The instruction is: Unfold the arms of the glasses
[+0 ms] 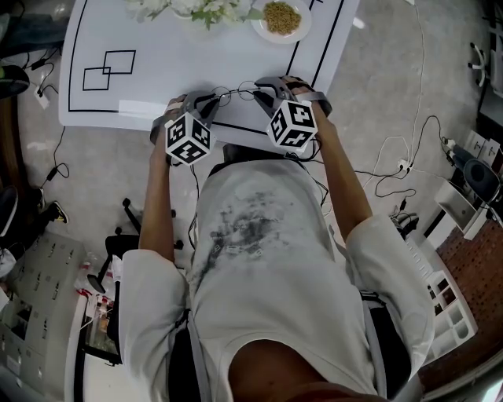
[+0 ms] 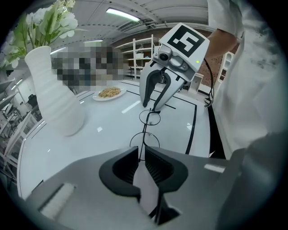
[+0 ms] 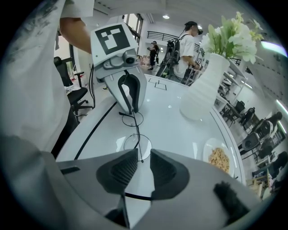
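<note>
Thin black wire-rimmed glasses (image 1: 236,94) are stretched between my two grippers over the near edge of the white table (image 1: 118,86). In the left gripper view the frame (image 2: 144,134) runs from my jaws toward the other gripper. My left gripper (image 2: 139,157) is shut on one end of the glasses, its pads nearly touching around the wire. My right gripper (image 3: 143,164) is open, with a clear gap between its pads, and the tip of a thin arm (image 3: 137,143) lies between them. Each gripper faces the other: the right gripper (image 2: 151,107) and the left gripper (image 3: 130,110).
A white ribbed vase (image 2: 54,99) with flowers stands at the back of the table, and a plate of food (image 1: 281,20) sits beside it. Black lines are printed on the tabletop. Cables, a chair and crates lie on the floor around the table. People stand far off in the right gripper view.
</note>
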`<state>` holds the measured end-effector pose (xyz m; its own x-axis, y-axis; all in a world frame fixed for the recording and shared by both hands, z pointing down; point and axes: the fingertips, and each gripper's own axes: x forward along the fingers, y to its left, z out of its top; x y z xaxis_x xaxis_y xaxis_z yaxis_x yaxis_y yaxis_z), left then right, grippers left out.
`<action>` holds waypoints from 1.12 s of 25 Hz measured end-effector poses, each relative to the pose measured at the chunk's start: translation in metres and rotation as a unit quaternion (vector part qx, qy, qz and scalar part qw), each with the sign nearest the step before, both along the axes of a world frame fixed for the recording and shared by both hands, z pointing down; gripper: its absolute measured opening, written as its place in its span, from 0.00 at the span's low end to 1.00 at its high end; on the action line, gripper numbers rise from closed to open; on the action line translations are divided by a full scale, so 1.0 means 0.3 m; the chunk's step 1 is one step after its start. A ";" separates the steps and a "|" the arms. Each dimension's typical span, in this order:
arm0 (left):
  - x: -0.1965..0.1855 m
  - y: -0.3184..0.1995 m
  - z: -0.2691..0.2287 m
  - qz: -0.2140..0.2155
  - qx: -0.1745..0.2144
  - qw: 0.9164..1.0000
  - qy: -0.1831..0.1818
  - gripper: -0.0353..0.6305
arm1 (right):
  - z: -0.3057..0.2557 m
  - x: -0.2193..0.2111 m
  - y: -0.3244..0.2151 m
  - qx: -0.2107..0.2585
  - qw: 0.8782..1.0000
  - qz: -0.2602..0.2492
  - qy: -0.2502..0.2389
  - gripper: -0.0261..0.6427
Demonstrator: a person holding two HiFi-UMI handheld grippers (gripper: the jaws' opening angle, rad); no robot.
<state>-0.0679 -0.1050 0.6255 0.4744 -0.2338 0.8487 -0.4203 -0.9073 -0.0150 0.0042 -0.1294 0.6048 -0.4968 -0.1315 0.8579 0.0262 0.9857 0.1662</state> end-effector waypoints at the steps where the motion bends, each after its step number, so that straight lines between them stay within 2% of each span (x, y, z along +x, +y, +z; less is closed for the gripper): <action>1: 0.000 -0.001 0.000 0.001 0.000 1.000 0.000 0.12 | 0.001 -0.002 0.000 0.000 1.000 -0.001 0.000 0.17; 7: 0.002 -0.004 0.001 0.013 0.001 1.000 -0.003 0.12 | 0.010 -0.007 0.006 -0.003 1.000 -0.013 0.007 0.17; 17: 0.008 -0.007 0.003 0.063 -0.009 0.998 -0.025 0.12 | 0.021 -0.012 0.022 -0.005 0.998 -0.061 0.019 0.17; 28: 0.009 -0.008 0.003 0.081 -0.019 0.996 -0.031 0.12 | 0.027 -0.014 0.047 -0.066 0.991 -0.119 0.016 0.10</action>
